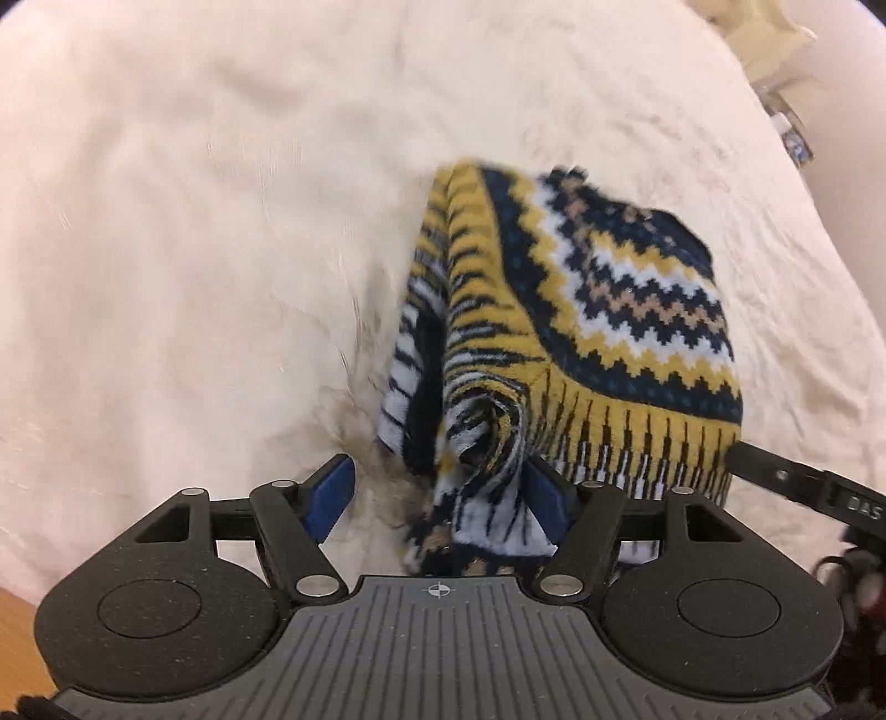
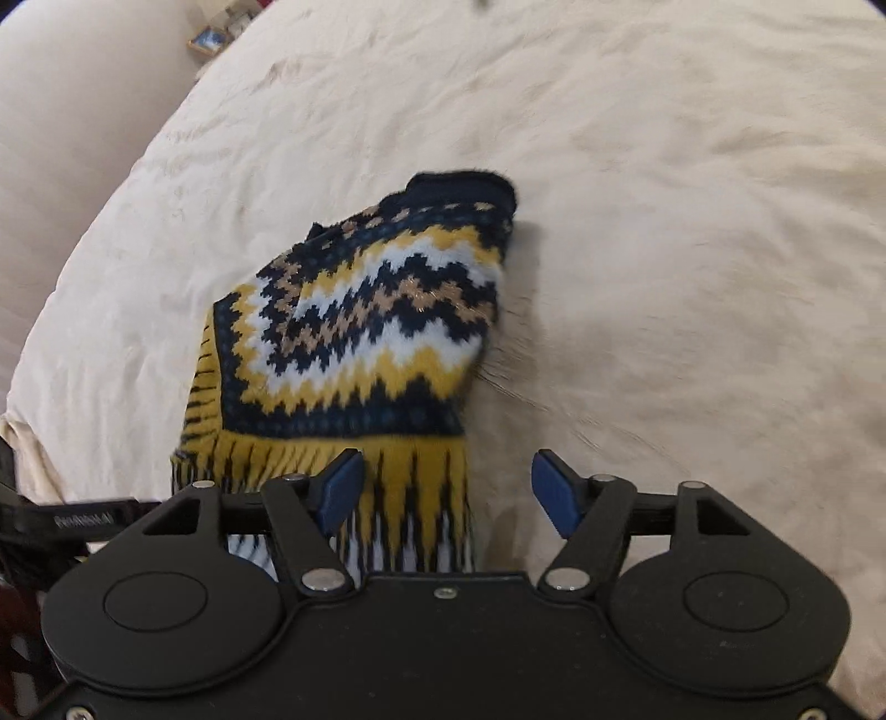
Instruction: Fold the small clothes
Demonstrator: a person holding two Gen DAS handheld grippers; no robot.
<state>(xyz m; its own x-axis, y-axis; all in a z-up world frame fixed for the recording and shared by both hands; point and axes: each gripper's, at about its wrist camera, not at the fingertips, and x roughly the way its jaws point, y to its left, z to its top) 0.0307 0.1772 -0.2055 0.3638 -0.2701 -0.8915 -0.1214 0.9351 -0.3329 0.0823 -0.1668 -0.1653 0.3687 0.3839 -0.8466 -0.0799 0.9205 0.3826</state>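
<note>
**Patterned knit garment between two spread grippers on a cream cover**

The small knitted garment (image 1: pixel 581 332), worked in navy, mustard, white and tan zigzag bands with a striped mustard-and-white hem, lies on a cream bedcover (image 1: pixel 194 249). In the left wrist view it sits right of centre, its hem nearest the camera and its body running away toward the far right. Its left portion is bunched into a loose roll that comes down toward the camera. In the right wrist view the same garment (image 2: pixel 360 332) lies left of centre, the navy ribbed edge at its far end and the striped hem at the near end.

The left gripper (image 1: pixel 440 493) has its blue-padded jaws set wide apart. The rolled end of the fabric lies in the gap, against the right-hand pad; the left-hand pad stands clear of the cloth, so nothing is clamped. The right gripper (image 2: pixel 446 487) is likewise spread wide. The hem passes beside and beneath its left-hand pad and into the gap, while the right-hand pad is over bare bedcover; it grips nothing.

A black finger of the right gripper enters the left wrist view at the near right, just beside the hem. The bedcover (image 2: pixel 664 221) is wrinkled. A framed picture (image 2: pixel 209 39) shows small at the far left edge of the right wrist view.
</note>
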